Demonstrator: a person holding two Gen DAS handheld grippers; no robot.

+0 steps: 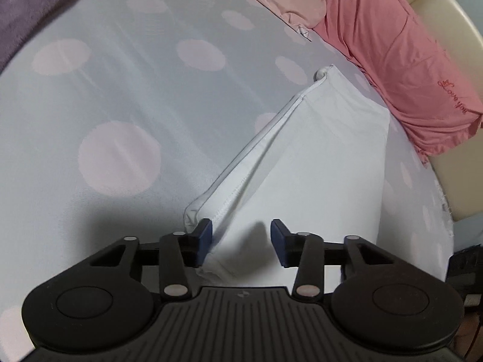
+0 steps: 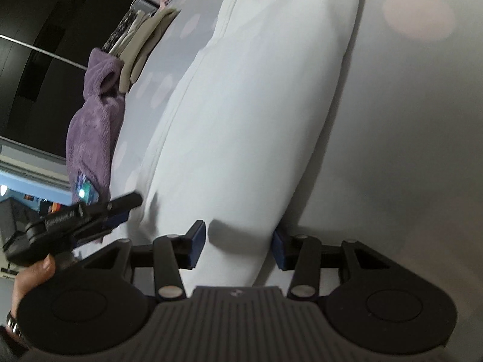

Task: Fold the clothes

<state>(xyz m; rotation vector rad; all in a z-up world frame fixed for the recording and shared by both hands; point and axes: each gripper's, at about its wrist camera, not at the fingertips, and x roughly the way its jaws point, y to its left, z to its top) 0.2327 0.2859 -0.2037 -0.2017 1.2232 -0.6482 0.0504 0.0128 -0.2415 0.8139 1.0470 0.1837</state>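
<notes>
Pale blue bedsheet [image 1: 126, 96] with pink dots, salmon pillow [image 1: 401, 69] with red script against cream headboard [image 1: 446, 9], lit phone [image 2: 86, 191] at bed edge, dark wardrobe [image 2: 45, 45] behind

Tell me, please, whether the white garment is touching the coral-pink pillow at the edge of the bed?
Apart. In the left wrist view, a strip of dotted sheet shows between the white garment and the coral-pink pillow along the garment's far edge.
</notes>
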